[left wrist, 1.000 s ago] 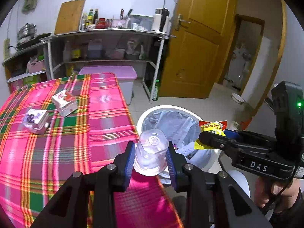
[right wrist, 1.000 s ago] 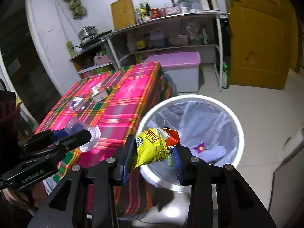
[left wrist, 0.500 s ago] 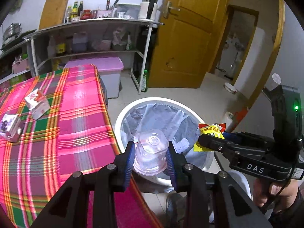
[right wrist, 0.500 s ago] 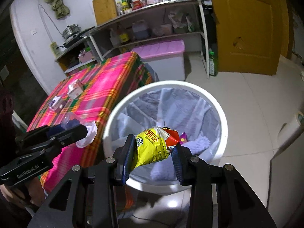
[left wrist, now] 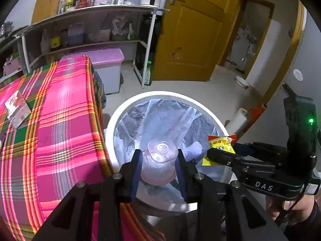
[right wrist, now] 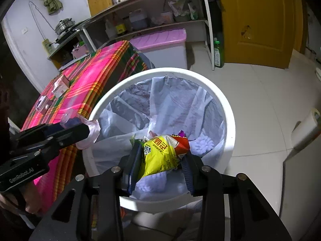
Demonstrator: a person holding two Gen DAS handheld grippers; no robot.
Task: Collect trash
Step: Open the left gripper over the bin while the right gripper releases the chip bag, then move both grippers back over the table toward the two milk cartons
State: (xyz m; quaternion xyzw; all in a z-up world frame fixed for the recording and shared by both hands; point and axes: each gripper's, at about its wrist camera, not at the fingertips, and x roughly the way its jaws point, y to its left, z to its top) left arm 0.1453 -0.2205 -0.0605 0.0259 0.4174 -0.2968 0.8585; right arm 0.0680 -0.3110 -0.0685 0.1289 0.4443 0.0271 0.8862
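My left gripper (left wrist: 158,160) is shut on a clear plastic cup (left wrist: 160,161) and holds it over the near rim of the white trash bin (left wrist: 128,106). My right gripper (right wrist: 160,158) is shut on a yellow and red snack wrapper (right wrist: 160,154) above the open bin (right wrist: 226,108), which is lined with a pale bag and holds some trash. The right gripper with the wrapper (left wrist: 220,143) shows at the right of the left wrist view. The left gripper with the cup (right wrist: 88,132) shows at the left of the right wrist view.
A table with a pink plaid cloth (left wrist: 60,120) stands left of the bin, with small cartons (left wrist: 17,108) on it. A shelf unit (left wrist: 90,30), a pink-lidded box (left wrist: 108,60) and a yellow door (left wrist: 192,30) stand behind. A white roll (right wrist: 307,126) lies on the floor at right.
Both grippers moved from beside the table to over the bin, each still holding its item. The bin now fills the middle of both views.
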